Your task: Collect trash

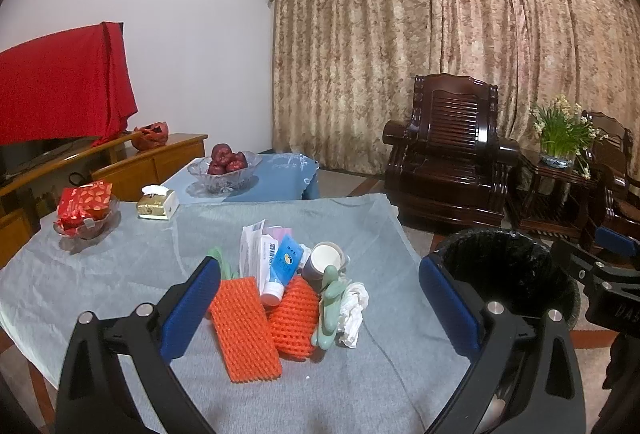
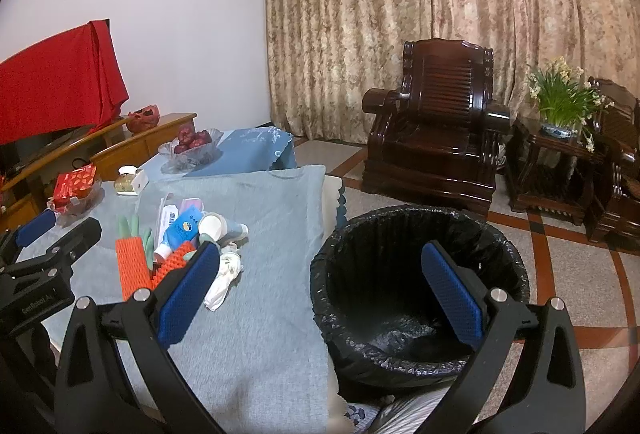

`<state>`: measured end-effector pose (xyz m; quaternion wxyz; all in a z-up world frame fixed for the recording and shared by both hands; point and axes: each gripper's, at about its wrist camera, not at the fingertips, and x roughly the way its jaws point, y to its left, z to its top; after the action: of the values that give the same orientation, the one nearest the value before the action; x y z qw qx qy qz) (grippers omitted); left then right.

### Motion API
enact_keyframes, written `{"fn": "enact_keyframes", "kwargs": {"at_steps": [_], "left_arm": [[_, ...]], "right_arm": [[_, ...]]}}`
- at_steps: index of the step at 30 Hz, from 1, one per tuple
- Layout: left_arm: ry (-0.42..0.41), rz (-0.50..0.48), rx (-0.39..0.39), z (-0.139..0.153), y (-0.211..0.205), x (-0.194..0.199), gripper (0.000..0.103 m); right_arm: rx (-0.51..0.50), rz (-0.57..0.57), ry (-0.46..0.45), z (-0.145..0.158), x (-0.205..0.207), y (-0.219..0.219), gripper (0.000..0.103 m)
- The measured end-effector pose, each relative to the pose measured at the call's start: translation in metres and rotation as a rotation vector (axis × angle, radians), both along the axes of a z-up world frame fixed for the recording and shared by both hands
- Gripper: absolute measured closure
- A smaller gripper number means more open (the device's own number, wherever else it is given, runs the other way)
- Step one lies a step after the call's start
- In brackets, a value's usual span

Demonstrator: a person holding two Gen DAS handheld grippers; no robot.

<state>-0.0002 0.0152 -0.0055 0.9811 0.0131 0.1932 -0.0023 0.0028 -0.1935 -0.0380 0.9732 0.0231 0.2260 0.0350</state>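
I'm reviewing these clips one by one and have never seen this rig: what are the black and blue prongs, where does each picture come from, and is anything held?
No robot arm here: a person holds a two-finger gripper in each hand, each with a camera looking along its blue-padded fingers. The left gripper faces a trash pile on the grey tablecloth: orange foam nets, a blue tube, a paper cup, crumpled tissue. The right gripper points toward the black-lined bin on the floor beside the table. Both are open and hold nothing.

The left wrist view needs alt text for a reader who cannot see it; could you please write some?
Open left tongs hover over a trash pile on a grey tablecloth: two orange foam nets, a blue tube, a paper cup and crumpled tissue. A black-lined bin stands right.
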Motion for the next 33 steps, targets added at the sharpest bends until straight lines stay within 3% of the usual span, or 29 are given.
{"fn": "enact_keyframes", "kwargs": {"at_steps": [10, 17, 22, 30, 33], "left_arm": [[0.021, 0.017, -0.015, -0.010, 0.012, 0.007, 0.006], [0.034, 0.125, 0.005, -0.021, 0.054, 0.021, 0.006], [0.073, 0.193, 0.026, -0.041, 0.088, 0.032, 0.006], [0.147, 0.211, -0.002, -0.075, 0.116, 0.048, 0.006], [0.167, 0.204, -0.002, -0.086, 0.121, 0.056, 0.006]], "right_arm": [[0.003, 0.037, 0.025, 0.005, 0.012, 0.008, 0.005], [0.008, 0.104, 0.077, -0.007, 0.036, 0.039, 0.005], [-0.002, 0.177, 0.132, -0.028, 0.065, 0.069, 0.005], [-0.019, 0.252, 0.248, -0.080, 0.114, 0.111, 0.005], [-0.030, 0.250, 0.291, -0.097, 0.127, 0.120, 0.014]]}}
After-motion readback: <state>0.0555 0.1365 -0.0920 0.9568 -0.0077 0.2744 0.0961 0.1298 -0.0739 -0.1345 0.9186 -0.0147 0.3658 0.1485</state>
